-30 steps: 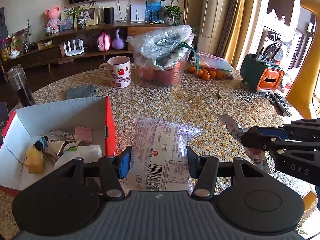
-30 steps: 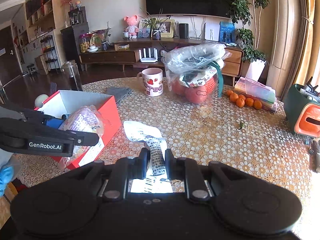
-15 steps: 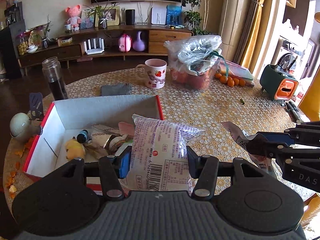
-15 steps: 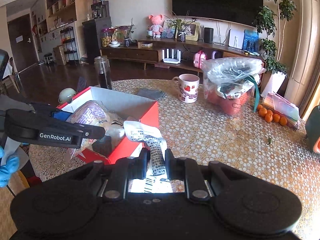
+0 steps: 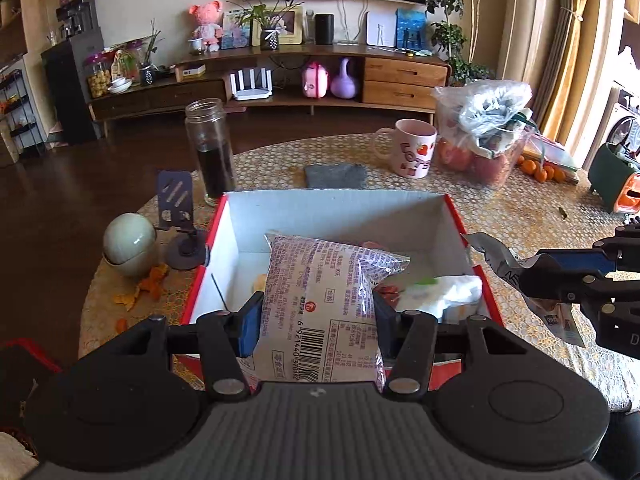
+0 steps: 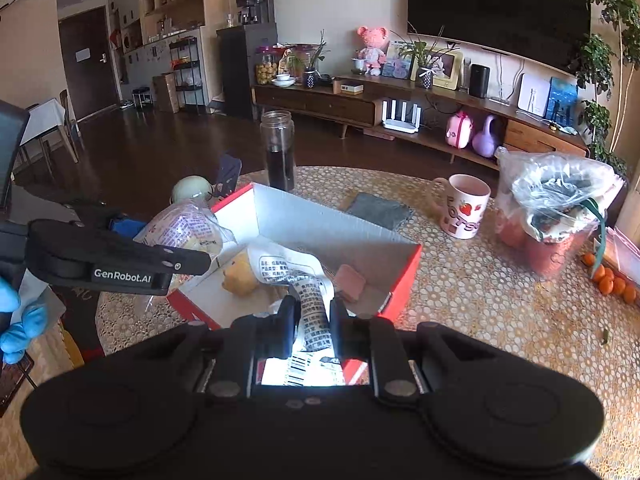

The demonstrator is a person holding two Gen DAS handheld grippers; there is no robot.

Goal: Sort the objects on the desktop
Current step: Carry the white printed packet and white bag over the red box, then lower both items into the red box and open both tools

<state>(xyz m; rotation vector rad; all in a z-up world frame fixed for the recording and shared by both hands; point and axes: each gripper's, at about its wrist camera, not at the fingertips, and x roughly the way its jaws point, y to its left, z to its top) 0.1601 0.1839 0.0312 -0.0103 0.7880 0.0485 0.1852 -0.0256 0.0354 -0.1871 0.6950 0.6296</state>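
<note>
The round table (image 5: 500, 216) carries the red box (image 5: 452, 216), directly below and ahead of both loads. The left gripper (image 5: 316, 320) clamps the snack bag (image 5: 320, 292); the right gripper (image 6: 314, 320) pinches the printed sachet (image 6: 316, 316), just right of it.

Both handheld grippers point forward and down, side by side. The left gripper (image 5: 316, 320) has its jaws partway apart, pads pressed against the sides of a printed snack bag (image 5: 320, 304). The right gripper (image 6: 314, 320) has its jaws pinched tight on a crumpled printed wrapper (image 6: 308, 292). A blue-gloved hand (image 6: 18, 320) shows at the left edge.
</note>
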